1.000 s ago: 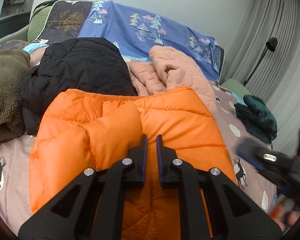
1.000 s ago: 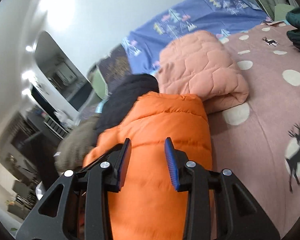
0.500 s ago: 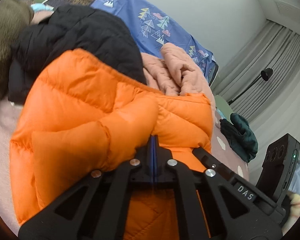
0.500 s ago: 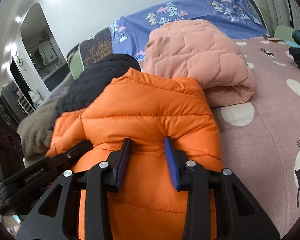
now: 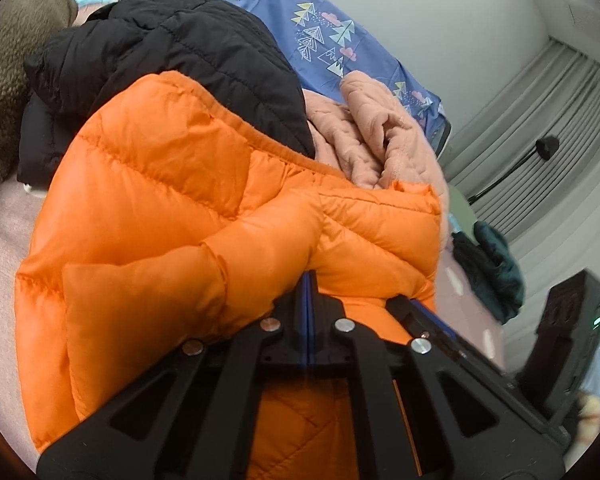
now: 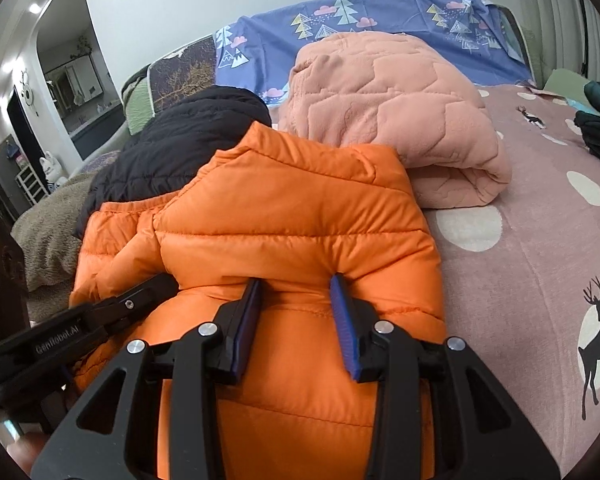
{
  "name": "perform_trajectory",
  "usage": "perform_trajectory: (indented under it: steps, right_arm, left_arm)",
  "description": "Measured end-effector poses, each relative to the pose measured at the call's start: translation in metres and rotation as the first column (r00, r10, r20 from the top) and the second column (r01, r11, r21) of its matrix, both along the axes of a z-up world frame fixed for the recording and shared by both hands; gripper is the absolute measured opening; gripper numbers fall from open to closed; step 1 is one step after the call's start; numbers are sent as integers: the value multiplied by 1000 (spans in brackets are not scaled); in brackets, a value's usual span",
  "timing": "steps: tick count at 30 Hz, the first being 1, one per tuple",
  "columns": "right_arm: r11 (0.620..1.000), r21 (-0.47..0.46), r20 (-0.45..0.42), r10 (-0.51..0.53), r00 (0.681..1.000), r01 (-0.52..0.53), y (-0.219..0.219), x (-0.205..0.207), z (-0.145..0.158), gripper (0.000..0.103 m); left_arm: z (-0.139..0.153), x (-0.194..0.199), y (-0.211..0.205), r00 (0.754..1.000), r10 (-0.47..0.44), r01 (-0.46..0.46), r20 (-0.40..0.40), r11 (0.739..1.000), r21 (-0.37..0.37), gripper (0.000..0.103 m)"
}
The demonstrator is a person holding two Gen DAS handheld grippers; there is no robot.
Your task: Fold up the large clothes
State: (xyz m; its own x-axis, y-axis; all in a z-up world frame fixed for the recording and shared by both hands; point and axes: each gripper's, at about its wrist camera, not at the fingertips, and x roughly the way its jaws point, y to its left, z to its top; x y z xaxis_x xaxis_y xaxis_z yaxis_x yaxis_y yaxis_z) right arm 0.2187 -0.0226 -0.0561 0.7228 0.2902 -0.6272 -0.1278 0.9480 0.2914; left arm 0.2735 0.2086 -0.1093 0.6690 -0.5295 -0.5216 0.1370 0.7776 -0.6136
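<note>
Jaws: left gripper [image 5: 308, 280] clenched on orange jacket [image 6: 300, 216] fold, frame centre on bed [image 6: 540, 248]; right gripper [image 6: 296, 292] opening, puffy fold between. Risk: folded edge springs back open.

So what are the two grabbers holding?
The left gripper is shut on a puffy fold of the orange jacket. The right gripper is opening, the jacket's folded edge still between its fingers.
</note>
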Motion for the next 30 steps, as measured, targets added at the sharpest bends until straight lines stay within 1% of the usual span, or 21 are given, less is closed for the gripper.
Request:
perform_trajectory:
  steps: [1, 3, 4, 5, 6, 7, 8, 9, 10, 11, 14, 16, 17, 18, 20, 23, 25, 26, 27, 28, 30]
  right_arm:
    - [1000, 16, 9, 18, 1000, -19, -3, -5, 5, 55]
    - [1000, 18, 30, 12, 999, -13, -10, -17, 12, 61]
    - [1000, 23, 38, 6, 999, -7, -13, -22, 14, 62]
    - [1000, 30, 43, -2, 999, 1, -19, -28, 16, 64]
    - [999, 35, 40, -10, 999, 9, -26, -34, 18, 67]
    - [999, 37, 36, -16, 999, 14, -31, -37, 17, 70]
    - [999, 45, 24, -24, 999, 23, -40, -40, 17, 71]
    - [998, 53, 12, -26, 1000, 25, -47, -42, 15, 72]
    - [998, 65, -1, -25, 1000, 25, -52, -42, 14, 73]
    - [995, 100, -24, -17, 1000, 19, -62, -43, 11, 73]
    - [980, 199, -85, 16, 996, 1, -81, -42, 1, 77]
    - [968, 252, -122, 45, 991, -13, -89, -41, -6, 80]
    - [962, 273, -135, 59, 989, -20, -91, -40, -8, 81]
    - [953, 301, -149, 78, 986, -30, -93, -40, -10, 82]
    - [931, 362, -175, 121, 977, -50, -96, -39, -16, 82]
    - [912, 404, -195, 162, 967, -71, -99, -40, -21, 82]
    - [891, 445, -208, 202, 957, -91, -100, -40, -24, 83]
    - [870, 483, -215, 230, 949, -101, -101, -41, -28, 83]
    - [853, 511, -219, 251, 943, -108, -101, -41, -32, 83]
    - [832, 543, -225, 277, 934, -116, -101, -42, -37, 83]
    - [806, 579, -236, 312, 920, -125, -100, -42, -44, 83]
  left_arm:
    - [2, -1, 3, 1000, 1, -1, -9, 1000, -8, 3]
    - [10, -9, 6, 1000, 10, -10, -18, 1000, -10, 4]
    - [17, -16, 9, 1000, 18, -18, -4, 1000, 2, 9]
    - [22, -22, 11, 1000, 23, -23, 7, 1000, 11, 19]
    - [28, -28, 15, 999, 32, -33, 20, 999, 22, 29]
    - [33, -35, 18, 998, 46, -47, 32, 998, 35, 36]
    - [38, -41, 22, 997, 64, -66, 41, 996, 55, 50]
    - [41, -45, 25, 996, 76, -79, 48, 994, 73, 55]
    - [45, -49, 28, 995, 87, -92, 57, 991, 95, 56]
    - [48, -53, 33, 994, 95, -101, 59, 988, 114, 57]
    - [48, -58, 46, 994, 108, -111, 26, 985, 136, 59]
    - [45, -60, 53, 992, 123, -121, -2, 978, 168, 68]
    - [41, -59, 56, 992, 126, -119, -26, 975, 186, 71]
    - [37, -59, 59, 992, 117, -107, -47, 977, 186, 71]
    - [29, -60, 64, 992, 100, -85, -77, 981, 174, 74]
    - [23, -61, 71, 992, 79, -64, -101, 987, 144, 79]
    - [18, -61, 75, 990, 60, -46, -125, 993, 112, 80]
    - [14, -62, 79, 989, 47, -36, -140, 996, 81, 80]
    - [10, -63, 80, 988, 38, -28, -150, 997, 65, 81]
    - [8, -65, 81, 987, 30, -21, -157, 998, 57, 81]
    - [5, -69, 78, 986, 4, 3, -168, 999, 43, 81]
